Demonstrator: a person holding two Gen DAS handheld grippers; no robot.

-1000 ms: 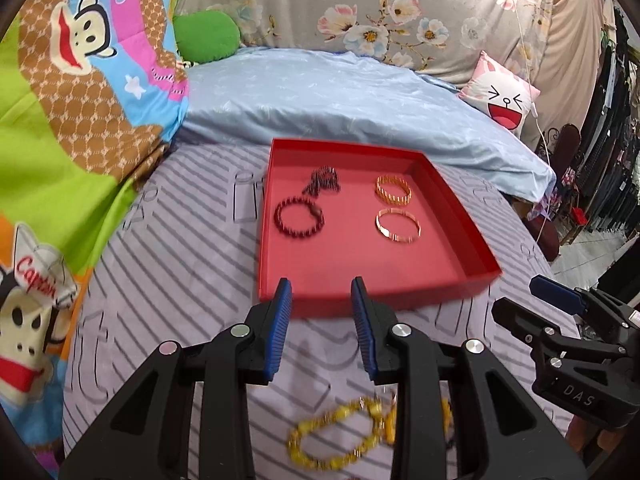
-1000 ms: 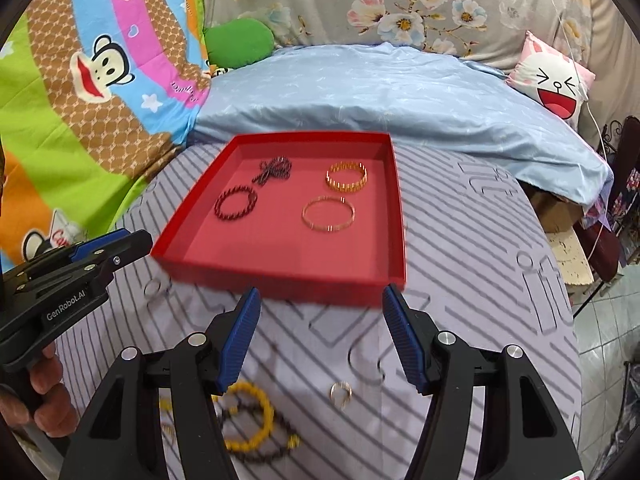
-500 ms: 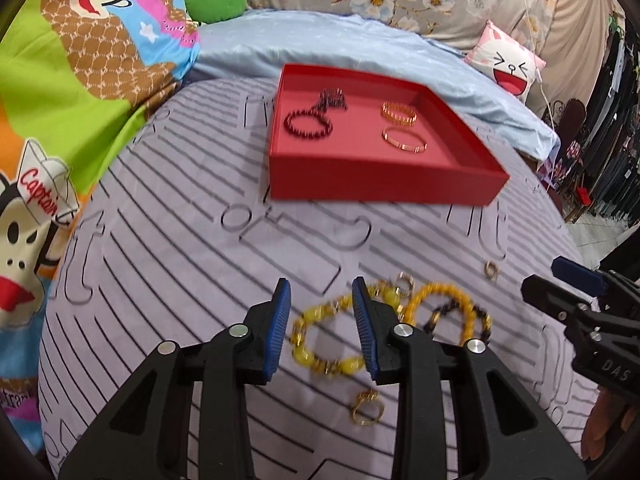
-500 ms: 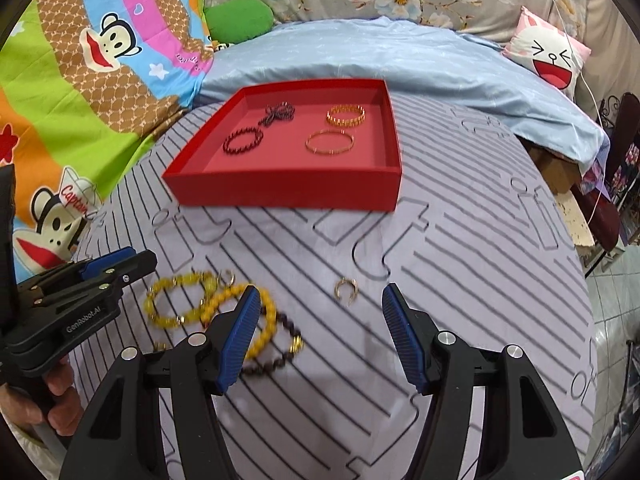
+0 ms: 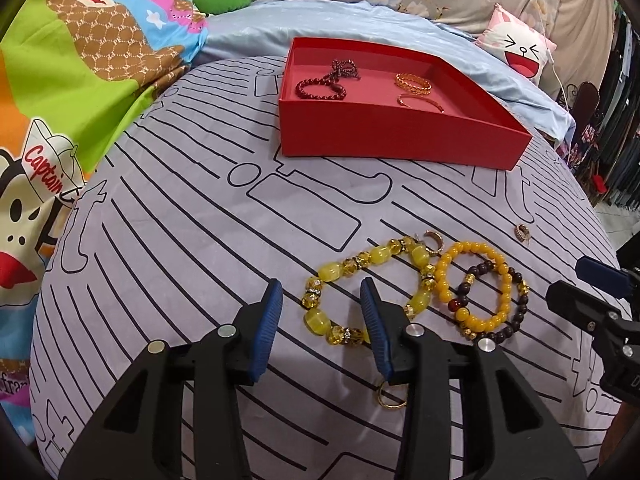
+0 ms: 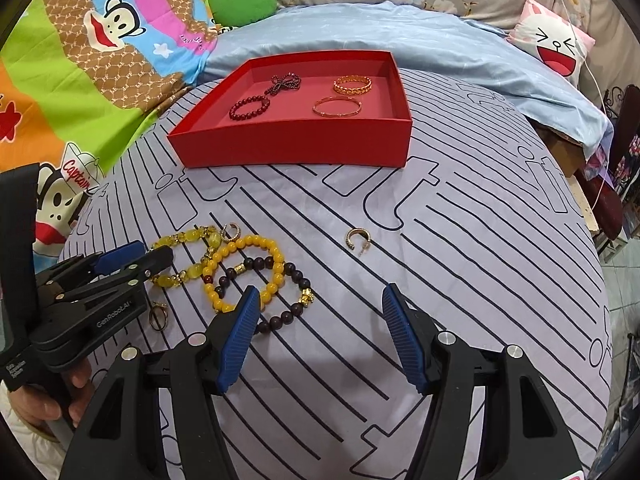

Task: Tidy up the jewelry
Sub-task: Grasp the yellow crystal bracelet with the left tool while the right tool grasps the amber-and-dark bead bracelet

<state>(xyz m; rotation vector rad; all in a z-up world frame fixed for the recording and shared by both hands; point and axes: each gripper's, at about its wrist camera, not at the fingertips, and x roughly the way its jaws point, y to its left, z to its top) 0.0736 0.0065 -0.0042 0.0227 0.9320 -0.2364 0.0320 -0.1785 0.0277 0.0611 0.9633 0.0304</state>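
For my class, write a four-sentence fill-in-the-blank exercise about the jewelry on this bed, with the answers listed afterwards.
1. The box that holds four pieces is coloured ____.
2. The number of gold bangles inside it is ____.
3. The orange-yellow bracelet overlaps a bracelet of ____ beads.
4. The lone gold earring lies on the ____ bedsheet.

Answers: red; two; dark; striped

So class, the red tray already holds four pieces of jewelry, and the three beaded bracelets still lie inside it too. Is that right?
Not quite. The red tray does hold four pieces, but the three beaded bracelets lie outside it, on the striped cloth nearer the grippers. The right wrist view shows this.
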